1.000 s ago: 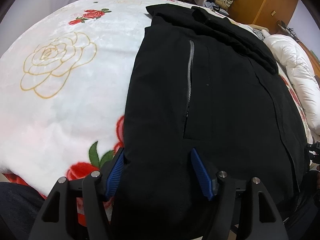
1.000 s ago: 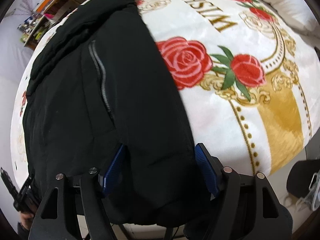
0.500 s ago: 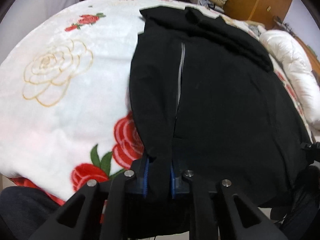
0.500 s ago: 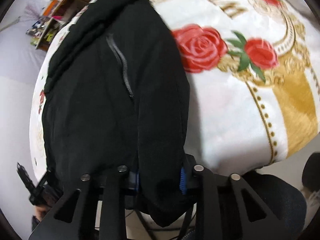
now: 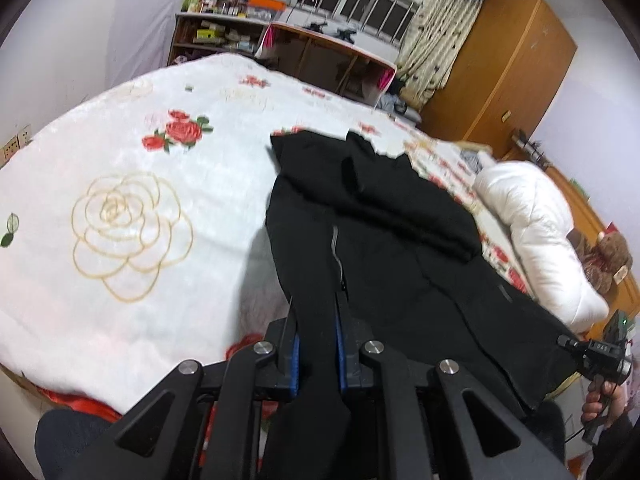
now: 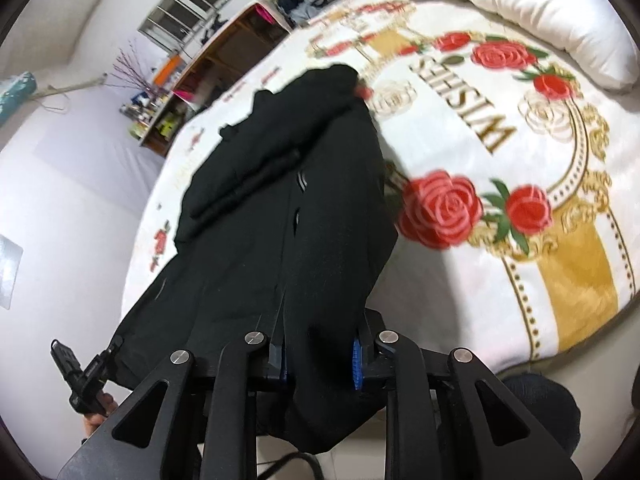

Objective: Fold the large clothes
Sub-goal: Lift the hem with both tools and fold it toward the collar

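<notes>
In the left wrist view the left tool (image 5: 316,344) is pressed together on the near hem of the large black zip-up fabric garment (image 5: 384,248), a bunch of cloth pinched between its blue pads and hanging down below the fingers. In the right wrist view the right tool (image 6: 320,354), whose jaws have just been closing, pinches a thicker bunch of the same hem (image 6: 328,264), with more black cloth drooping beneath it. Between the two tools the near edge of the garment is lifted clear of the bed, and each tool shows at the edge of the other's view with a hand gripping its handle.

Ahead of both tools the rest of the garment lies on the white plush bed blanket printed with red roses and gold outlines (image 5: 132,216), running away from the tools, a pocket zip showing just beyond each one. At its far end a folded-over part lies across it.

To the right of the right tool the blanket carries a gold ring pattern with lettering. Further off on that side lies a white puffy quilted duvet (image 6: 520,4). Beyond the bed stand a wooden shelf unit (image 5: 328,56), a barred window, a patterned curtain and a brown wooden wardrobe (image 5: 504,64).
</notes>
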